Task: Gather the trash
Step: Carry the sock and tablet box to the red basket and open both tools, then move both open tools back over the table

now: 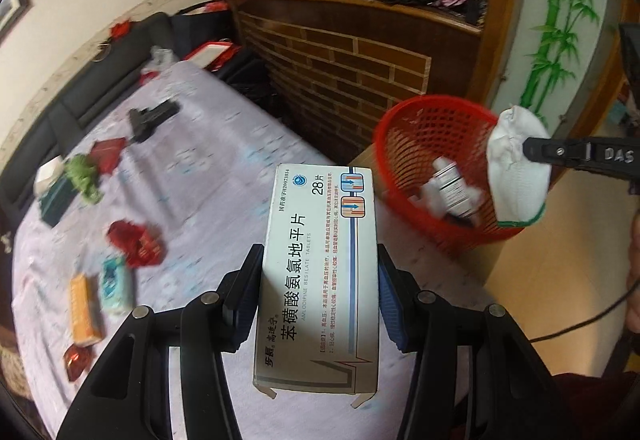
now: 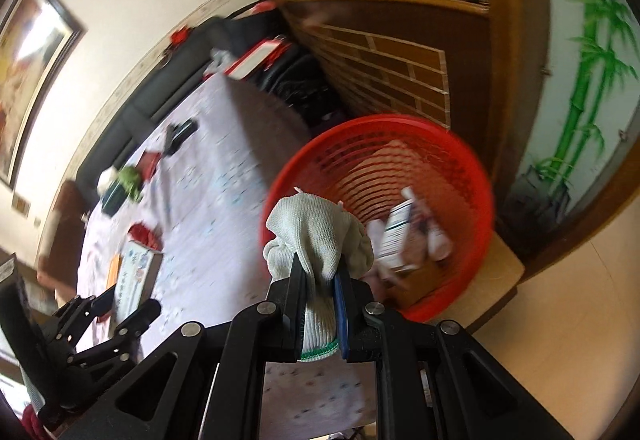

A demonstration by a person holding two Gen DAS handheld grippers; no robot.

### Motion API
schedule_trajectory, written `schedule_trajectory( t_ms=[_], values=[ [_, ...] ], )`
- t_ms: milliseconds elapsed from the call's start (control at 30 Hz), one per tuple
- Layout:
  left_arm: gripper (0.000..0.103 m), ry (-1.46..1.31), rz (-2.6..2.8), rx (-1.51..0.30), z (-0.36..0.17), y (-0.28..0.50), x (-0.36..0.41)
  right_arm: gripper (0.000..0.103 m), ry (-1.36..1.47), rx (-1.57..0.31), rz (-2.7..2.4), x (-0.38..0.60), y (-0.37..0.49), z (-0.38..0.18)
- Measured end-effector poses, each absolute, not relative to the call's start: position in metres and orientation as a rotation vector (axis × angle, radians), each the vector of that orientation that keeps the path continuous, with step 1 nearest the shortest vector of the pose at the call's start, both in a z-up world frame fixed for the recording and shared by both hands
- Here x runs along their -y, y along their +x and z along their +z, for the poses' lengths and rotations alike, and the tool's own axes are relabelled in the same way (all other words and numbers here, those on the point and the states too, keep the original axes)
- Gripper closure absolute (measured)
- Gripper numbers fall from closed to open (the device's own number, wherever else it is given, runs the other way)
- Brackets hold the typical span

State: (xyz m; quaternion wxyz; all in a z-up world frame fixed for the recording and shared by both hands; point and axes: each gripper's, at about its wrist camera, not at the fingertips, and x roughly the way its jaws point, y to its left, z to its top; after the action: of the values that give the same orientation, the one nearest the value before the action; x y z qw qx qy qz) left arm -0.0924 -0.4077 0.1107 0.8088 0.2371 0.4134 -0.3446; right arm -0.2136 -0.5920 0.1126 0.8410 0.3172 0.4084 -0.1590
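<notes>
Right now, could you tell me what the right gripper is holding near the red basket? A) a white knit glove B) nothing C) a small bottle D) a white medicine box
A: the right gripper is clamped on the white knit glove beside the red basket, while the medicine box sits in the left gripper.

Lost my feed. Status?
Left gripper shut on pill box. Right gripper shut on glove, near red basket. Nothing blocking.
</notes>
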Motion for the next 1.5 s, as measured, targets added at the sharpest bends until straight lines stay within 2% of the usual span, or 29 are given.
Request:
schedule_trajectory(
  t_ms=[600,667,700,767,833,1167,1500],
  values=[
    [0.051,0.399,-0.92,-0.93,0.125,-0.082,0.514,0.087,0.633,-0.815,-0.446,0.657,-0.209,0.135],
    [0.031,0.384,-0.925,-0.929,0.126,-0.083,0.518,0.086,0.629,-0.814,-0.448,0.663,-0.204,0.135],
    [0.027,0.378,-0.926,-0.922,0.127,-0.084,0.518,0.084,0.629,-0.815,-0.45,0.665,-0.203,0.135],
    [0.025,0.373,-0.934,-0.898,0.129,-0.087,0.513,0.053,0.635,-0.81,-0.464,0.67,-0.204,0.136],
    [0.025,0.386,-0.93,-0.898,0.13,-0.089,0.509,0.046,0.645,-0.786,-0.47,0.671,-0.208,0.139],
    [0.025,0.406,-0.812,-0.867,0.122,-0.097,0.45,0.046,0.629,-0.848,-0.449,0.645,-0.217,0.127],
    [0.025,0.382,-0.709,-0.853,0.117,-0.096,0.389,0.046,0.422,-0.888,-0.4,0.565,-0.196,0.127]
  ],
)
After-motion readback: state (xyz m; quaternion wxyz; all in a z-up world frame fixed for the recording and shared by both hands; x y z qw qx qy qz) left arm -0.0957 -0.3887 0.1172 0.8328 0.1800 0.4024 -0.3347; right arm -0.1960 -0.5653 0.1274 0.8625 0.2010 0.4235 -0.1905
